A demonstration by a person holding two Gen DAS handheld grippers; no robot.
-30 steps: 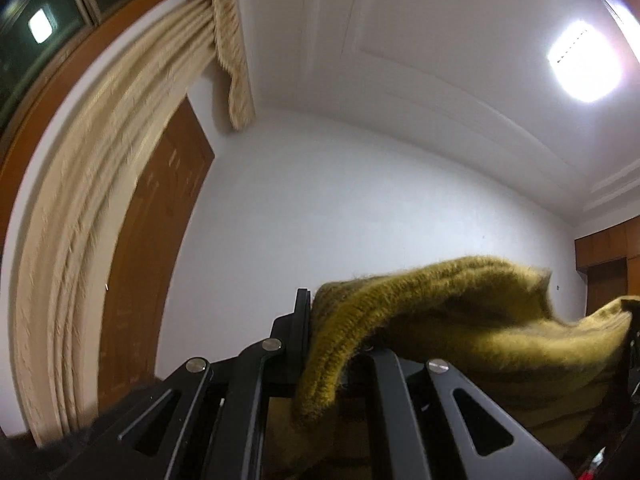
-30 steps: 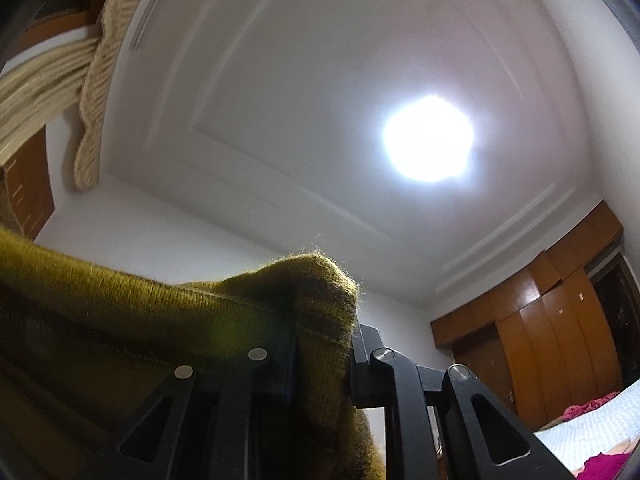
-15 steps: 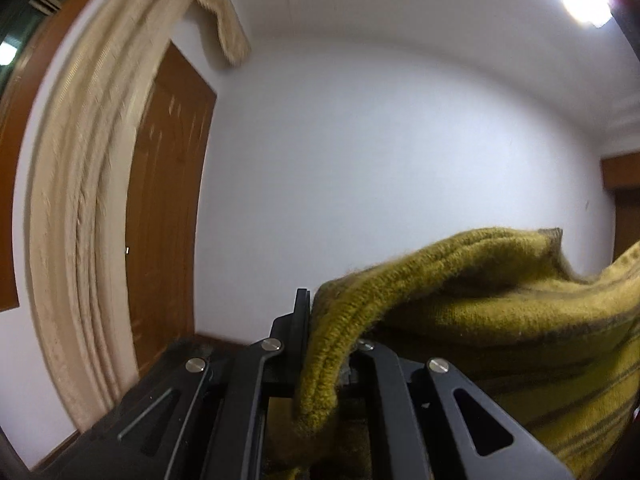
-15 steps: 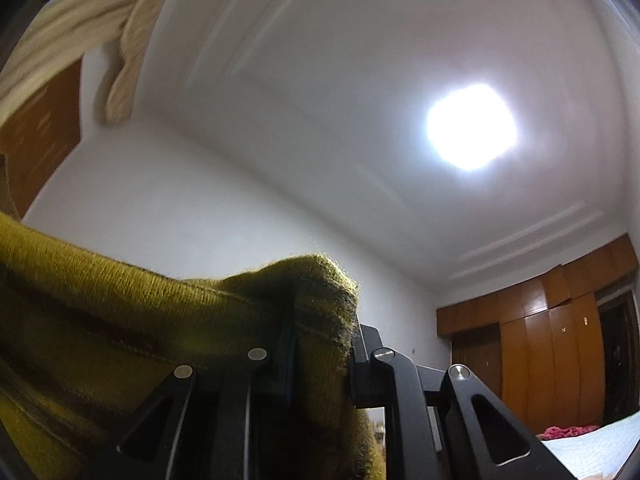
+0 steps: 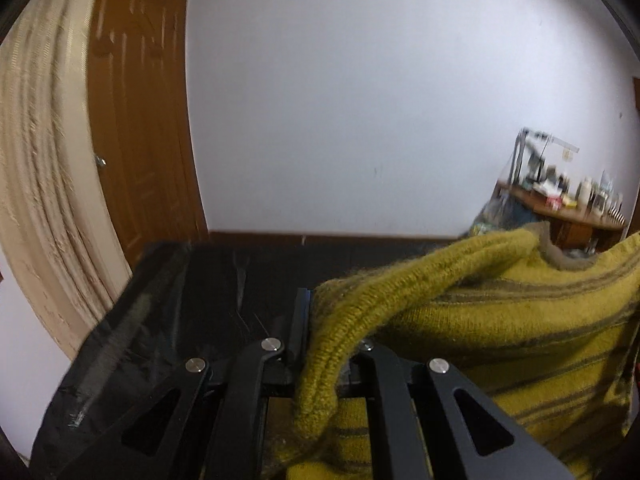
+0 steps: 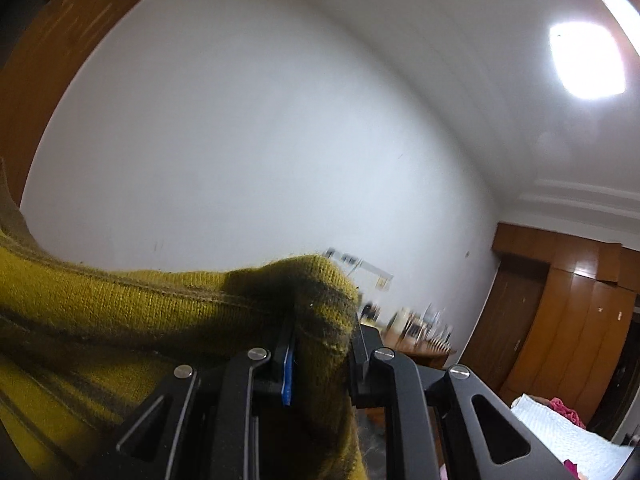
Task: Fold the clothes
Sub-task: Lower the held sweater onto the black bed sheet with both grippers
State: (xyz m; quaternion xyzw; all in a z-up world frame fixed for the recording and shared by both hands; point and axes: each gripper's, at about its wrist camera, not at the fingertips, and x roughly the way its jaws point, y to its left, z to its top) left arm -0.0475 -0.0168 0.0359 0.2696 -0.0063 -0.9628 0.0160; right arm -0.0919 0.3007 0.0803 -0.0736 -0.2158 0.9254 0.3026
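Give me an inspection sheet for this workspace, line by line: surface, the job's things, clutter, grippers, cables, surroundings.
Surface: black table ahead of the left gripper; covering looks wrinkled, view blurred.
Job's things: one mustard striped sweater, held up and stretched between both grippers, not lying flat.
Clutter: wooden side desk crowded with small bottles and items, too blurred to name.
Grippers: left gripper shut on a ribbed sweater edge; right gripper shut on another sweater edge.
Cables: nothing seen.
Surroundings: white wall, brown door, cream curtain, wooden wardrobe, ceiling light, white bedding with pink cloth.
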